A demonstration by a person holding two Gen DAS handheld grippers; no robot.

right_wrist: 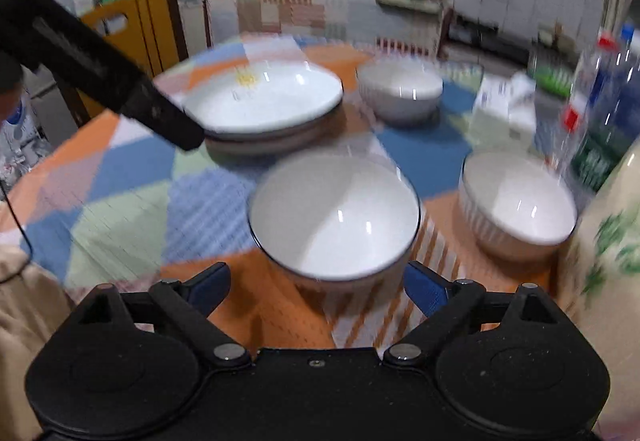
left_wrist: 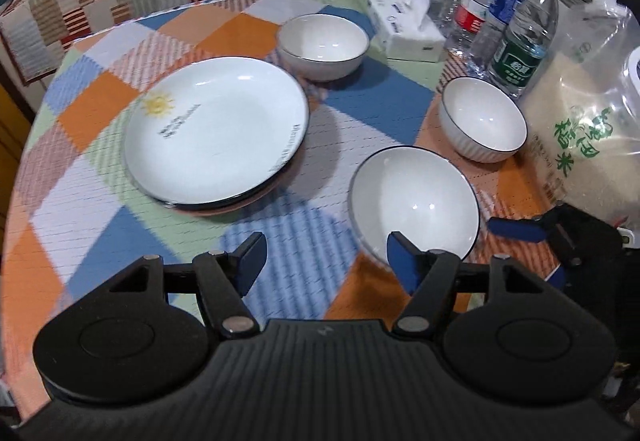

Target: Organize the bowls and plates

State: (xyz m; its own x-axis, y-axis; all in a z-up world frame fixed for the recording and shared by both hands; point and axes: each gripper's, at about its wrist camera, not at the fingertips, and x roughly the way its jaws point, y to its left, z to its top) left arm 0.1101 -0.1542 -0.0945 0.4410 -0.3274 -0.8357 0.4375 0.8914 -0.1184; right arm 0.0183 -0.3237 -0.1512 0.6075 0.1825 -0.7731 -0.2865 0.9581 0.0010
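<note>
A round counter (left_wrist: 100, 177) covered with a patchwork cloth is seen in both wrist views. In the left wrist view, a white plate (left_wrist: 218, 129) with a sun motif is stacked on another plate left of centre, and three white bowls with dark rims are spread to its right: a far bowl (left_wrist: 323, 43) in the upper middle, a right bowl (left_wrist: 482, 119) at the right, and a near bowl (left_wrist: 414, 199) at lower centre right. The left hand-held gripper (left_wrist: 326, 261) is held with its jaws apart over bare cloth, its right pad just in front of the near bowl's rim; nothing is clamped. In the blurred right wrist view, the right hand-held gripper (right_wrist: 318, 287) is spread wide, and the near bowl (right_wrist: 334, 215) is seen just beyond and between its pads, not pressed by them. Water bottles (left_wrist: 500, 17), a tissue box (left_wrist: 404, 27) and a rice bag (left_wrist: 584, 129) are crowded along the right edge.
</note>
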